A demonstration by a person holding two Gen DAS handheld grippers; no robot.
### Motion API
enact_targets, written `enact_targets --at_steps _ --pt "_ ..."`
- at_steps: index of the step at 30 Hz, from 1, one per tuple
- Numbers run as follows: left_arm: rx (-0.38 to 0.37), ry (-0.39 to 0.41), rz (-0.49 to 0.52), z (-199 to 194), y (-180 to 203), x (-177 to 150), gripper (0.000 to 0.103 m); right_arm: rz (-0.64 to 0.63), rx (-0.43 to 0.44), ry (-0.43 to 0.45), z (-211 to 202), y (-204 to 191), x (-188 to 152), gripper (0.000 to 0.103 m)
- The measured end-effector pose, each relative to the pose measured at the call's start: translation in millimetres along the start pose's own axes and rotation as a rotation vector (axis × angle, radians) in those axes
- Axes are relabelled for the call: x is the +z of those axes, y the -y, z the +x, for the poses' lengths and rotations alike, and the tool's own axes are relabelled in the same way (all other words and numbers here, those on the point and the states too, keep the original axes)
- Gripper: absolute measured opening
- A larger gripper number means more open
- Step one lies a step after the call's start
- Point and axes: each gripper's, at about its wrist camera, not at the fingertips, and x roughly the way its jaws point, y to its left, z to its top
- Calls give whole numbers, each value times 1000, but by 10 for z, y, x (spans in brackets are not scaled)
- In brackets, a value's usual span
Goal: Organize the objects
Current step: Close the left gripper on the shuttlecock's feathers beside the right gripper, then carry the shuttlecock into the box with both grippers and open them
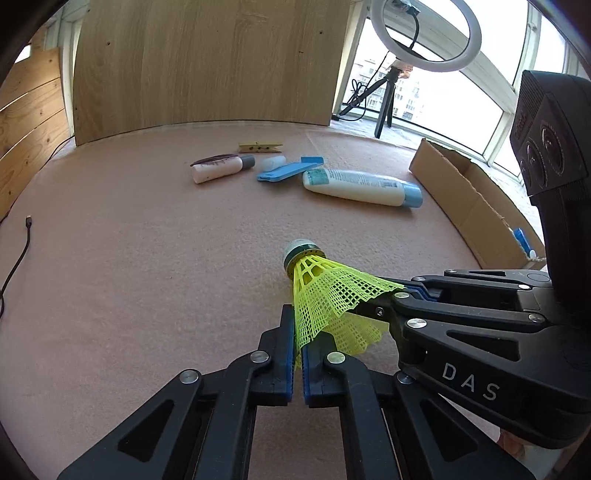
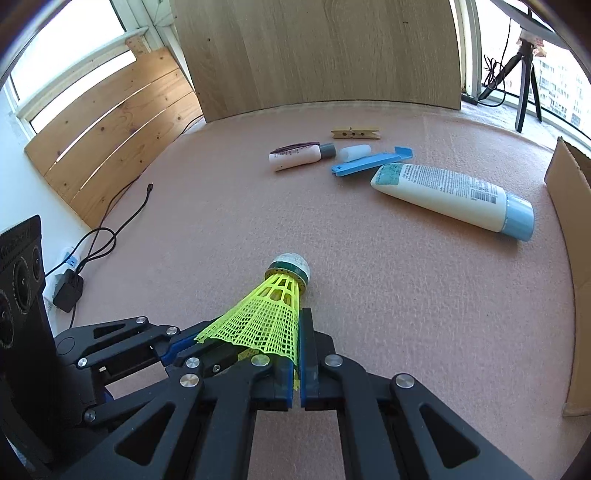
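Two grippers clamp one yellow shuttlecock by its mesh skirt, cork nose pointing away over the pink felt table. Left gripper: blue pads pinched shut on the skirt's lower edge. Right gripper: likewise closed on the skirt rim, seen from its own camera. Each view also catches the other tool coming in from the side, gripping the far edge of the skirt. Shuttlecock appears lifted off the felt, though the fisheye makes that hard to confirm.

Progress, as judged: early to middling. One blue-and-white item already lies in the cardboard box at the table's right; what it is I cannot tell. Left out on the felt, clustered near the back: wooden clothespin, small white tube with grey cap, a small white piece just beside that cap, blue bag clip, and a large white lotion tube with blue cap touching the clip's end. Shuttlecock presumably goes to the box next.

View differences: left wrist alone shows the box interior and the ring light on its tripod. Right wrist alone shows the pine slat panel in full, a black charger and cables off the table's left edge, and the lotion tube's printed back label.
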Motion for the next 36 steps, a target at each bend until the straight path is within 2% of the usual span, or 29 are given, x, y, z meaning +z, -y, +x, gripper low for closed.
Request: enact_targets --at_steps 13,20,27,36 --pt "8 148 52 -634 513 487 2 1 39 159 -792 114 207 2" --pt "-5 181 119 -785 873 717 2 8 25 249 -1180 291 271 2" --pt "-57 177 200 -679 1360 894 2 57 -15 309 -1462 654 233 2" --pt "-167 135 333 -270 2112 1007 2 168 -114 344 -1730 1344 25 2"
